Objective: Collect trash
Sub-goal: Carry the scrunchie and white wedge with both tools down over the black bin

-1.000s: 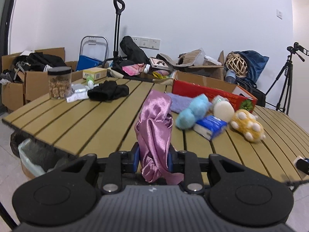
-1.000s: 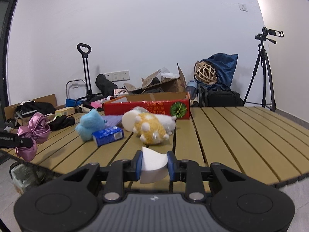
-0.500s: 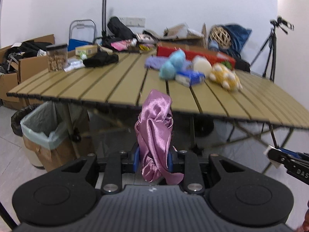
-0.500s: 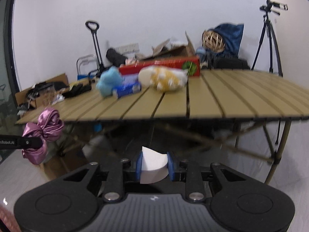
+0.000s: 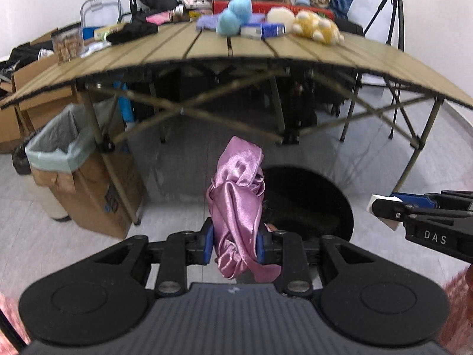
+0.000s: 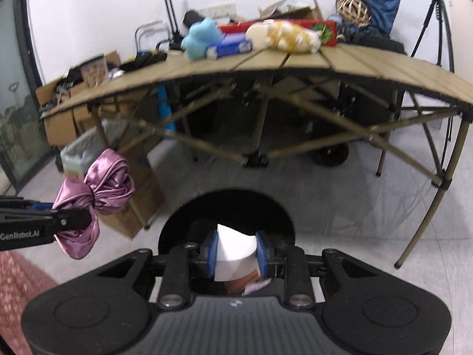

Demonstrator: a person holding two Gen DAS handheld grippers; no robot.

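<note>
My left gripper [image 5: 233,244] is shut on a crumpled pink satin cloth [image 5: 236,198], also seen in the right wrist view [image 6: 97,189]. My right gripper [image 6: 236,253] is shut on a folded white paper [image 6: 235,250]; its tip shows in the left wrist view [image 5: 384,207]. Both hang low in front of the table, above a round black bin opening on the floor [image 5: 310,204], [image 6: 189,219]. Some paper scraps lie inside the bin [image 6: 251,284].
A slatted folding table [image 5: 207,44] holds plush toys [image 5: 316,25], a blue packet [image 5: 263,29], a black cloth and a jar. A cardboard box lined with a pale green bag [image 5: 62,142] stands at the left under the table. A tripod [image 5: 393,6] stands at the right.
Both grippers have dropped from table height and tilted downward, still holding the pink cloth and the white paper. The black bin opening has come into view below them.
</note>
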